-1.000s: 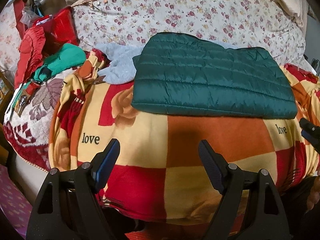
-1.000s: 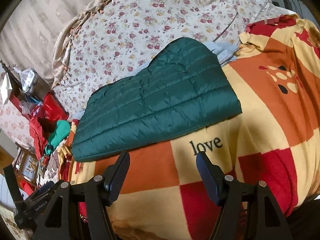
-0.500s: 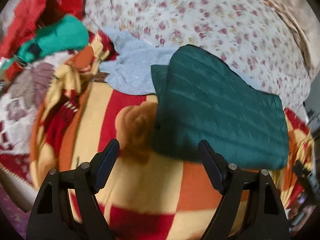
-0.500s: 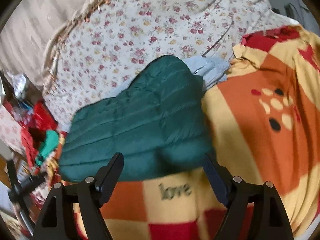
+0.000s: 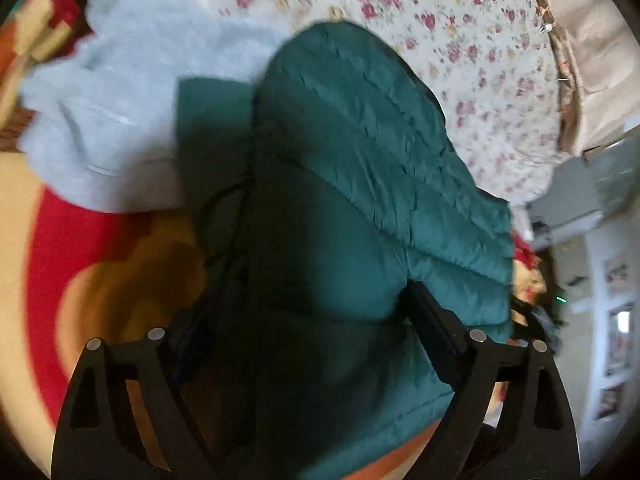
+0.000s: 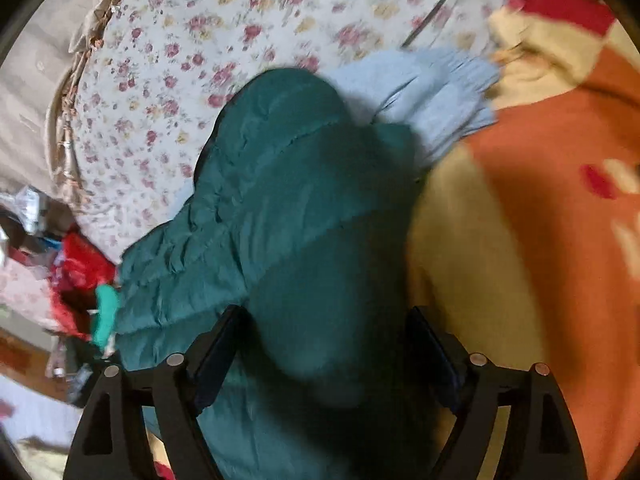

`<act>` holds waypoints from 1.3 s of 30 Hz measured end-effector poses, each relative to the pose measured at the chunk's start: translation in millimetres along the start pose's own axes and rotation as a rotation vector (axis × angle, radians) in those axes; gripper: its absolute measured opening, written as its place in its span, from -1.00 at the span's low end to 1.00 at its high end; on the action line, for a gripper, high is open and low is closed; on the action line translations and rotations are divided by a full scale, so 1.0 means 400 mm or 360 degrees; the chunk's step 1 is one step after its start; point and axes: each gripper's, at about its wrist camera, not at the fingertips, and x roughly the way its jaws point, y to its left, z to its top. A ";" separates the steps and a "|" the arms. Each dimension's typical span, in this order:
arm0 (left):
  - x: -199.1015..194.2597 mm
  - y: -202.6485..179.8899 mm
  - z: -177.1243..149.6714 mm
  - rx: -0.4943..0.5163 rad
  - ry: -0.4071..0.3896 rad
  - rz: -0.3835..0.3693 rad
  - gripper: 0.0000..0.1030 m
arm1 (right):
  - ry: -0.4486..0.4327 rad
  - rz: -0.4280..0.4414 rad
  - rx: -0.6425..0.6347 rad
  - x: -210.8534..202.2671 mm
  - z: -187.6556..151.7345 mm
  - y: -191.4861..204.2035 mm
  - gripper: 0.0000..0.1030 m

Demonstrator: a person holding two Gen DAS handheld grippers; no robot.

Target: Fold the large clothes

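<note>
A folded dark green quilted jacket (image 5: 360, 140) lies on a checked red, orange and yellow blanket (image 5: 100, 280). My left gripper (image 5: 308, 328) is low over one short end of it. Its jaws are opening, with the jacket's edge between the fingers (image 5: 428, 320); I see no pinch in the fabric. In the right wrist view the same jacket (image 6: 280, 160) runs away from me. My right gripper (image 6: 328, 340) straddles its other end, jaws wide, padding between the fingers (image 6: 220, 344) but not squeezed. Both views are blurred and shadowed close to the fingers.
A pale blue-grey garment (image 5: 120, 100) lies against the jacket's far side (image 6: 420, 88). Behind is a floral quilt (image 5: 440, 20) (image 6: 180, 60). A heap of red and teal clothes (image 6: 80, 268) sits past the bed's left end. The blanket (image 6: 540, 240) spreads to the right.
Both grippers have dropped and closed in on the jacket, one at each short end. The jacket, earlier well ahead of the fingers, now fills the gap between them. Both jaws stand wider.
</note>
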 end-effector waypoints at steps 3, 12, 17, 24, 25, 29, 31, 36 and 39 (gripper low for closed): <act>0.012 0.005 0.009 -0.0020 0.0003 -0.0082 0.67 | 0.0072 0.0102 0.0102 0.061 0.024 -0.014 0.62; -0.106 -0.121 0.035 0.0097 -0.0170 -0.0281 -0.17 | -0.0082 0.0279 -0.0029 -0.032 0.052 0.162 -0.11; -0.135 -0.147 0.048 0.0185 -0.0288 -0.0160 -0.17 | -0.0151 0.0181 -0.0309 -0.021 0.068 0.278 -0.12; -0.029 -0.015 0.077 -0.0053 -0.0189 0.0182 0.14 | -0.0106 -0.0003 -0.0036 0.090 0.054 0.129 0.24; -0.032 -0.012 0.077 -0.0067 -0.0187 0.0155 0.15 | -0.0098 -0.0004 0.0031 0.094 0.048 0.100 0.28; -0.067 -0.011 0.075 -0.0111 -0.0222 0.0073 0.15 | -0.0136 -0.0070 0.0032 0.055 0.035 0.091 0.36; -0.089 0.002 0.070 -0.0130 -0.0241 0.0054 0.15 | -0.0190 -0.0171 -0.0063 0.015 0.028 0.120 0.36; -0.144 -0.003 0.048 -0.0097 -0.0339 0.0143 0.15 | -0.0328 -0.0378 -0.0264 -0.066 0.034 0.169 0.36; -0.168 -0.027 0.025 -0.0016 -0.0418 0.0286 0.14 | -0.0365 -0.0473 -0.0390 -0.071 0.033 0.208 0.36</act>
